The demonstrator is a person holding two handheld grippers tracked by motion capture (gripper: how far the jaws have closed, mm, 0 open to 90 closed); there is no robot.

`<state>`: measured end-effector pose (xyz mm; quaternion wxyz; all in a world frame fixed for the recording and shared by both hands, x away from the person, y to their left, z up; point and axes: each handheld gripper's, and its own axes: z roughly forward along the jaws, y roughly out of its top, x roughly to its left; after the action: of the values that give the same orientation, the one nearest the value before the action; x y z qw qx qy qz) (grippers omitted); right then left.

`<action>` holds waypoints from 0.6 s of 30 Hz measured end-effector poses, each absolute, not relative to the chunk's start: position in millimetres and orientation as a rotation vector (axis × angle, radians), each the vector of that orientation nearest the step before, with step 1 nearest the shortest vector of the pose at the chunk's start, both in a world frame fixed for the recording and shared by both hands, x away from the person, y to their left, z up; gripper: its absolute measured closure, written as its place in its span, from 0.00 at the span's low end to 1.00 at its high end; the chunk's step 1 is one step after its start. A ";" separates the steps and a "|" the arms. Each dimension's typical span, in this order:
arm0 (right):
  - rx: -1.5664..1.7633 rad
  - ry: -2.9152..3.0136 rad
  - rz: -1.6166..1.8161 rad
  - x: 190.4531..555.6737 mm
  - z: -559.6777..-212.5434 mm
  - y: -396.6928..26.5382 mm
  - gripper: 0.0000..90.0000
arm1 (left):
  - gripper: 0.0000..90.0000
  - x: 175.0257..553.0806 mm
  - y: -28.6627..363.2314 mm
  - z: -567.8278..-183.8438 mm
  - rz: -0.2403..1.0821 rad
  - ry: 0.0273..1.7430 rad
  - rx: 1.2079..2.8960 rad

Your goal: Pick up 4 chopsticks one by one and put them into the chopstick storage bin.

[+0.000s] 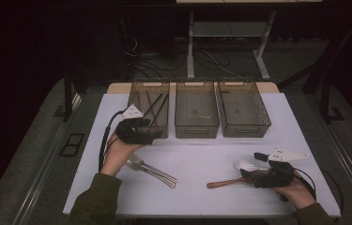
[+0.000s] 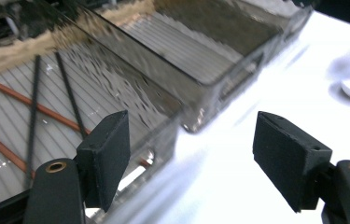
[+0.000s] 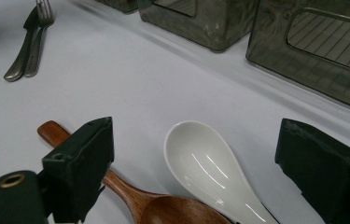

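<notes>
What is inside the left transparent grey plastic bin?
The left transparent grey plastic bin holds thin black and reddish-brown chopsticks. The left gripper covers its near end.

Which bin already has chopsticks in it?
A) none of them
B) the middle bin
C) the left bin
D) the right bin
C: the chopsticks lie in the left bin, by the left claw; the middle bin and the right bin have none.
</notes>
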<state>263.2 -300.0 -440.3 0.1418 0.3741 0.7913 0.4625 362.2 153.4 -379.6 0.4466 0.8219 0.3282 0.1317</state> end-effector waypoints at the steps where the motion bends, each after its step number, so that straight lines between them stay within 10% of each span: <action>1: 1.082 2.282 1.337 263.1 -440.1 -300.0 0.13 | 0.28 359.6 153.2 -380.7 0.326 0.808 2.041; 18: 1.069 2.281 1.334 262.1 -438.3 -300.7 0.13 | 0.19 311.1 156.5 -400.4 0.322 0.724 2.037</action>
<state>262.1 -300.7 -438.3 0.1451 0.3711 0.7918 0.4630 311.1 156.5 -400.4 0.4600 0.8275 0.2940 0.1309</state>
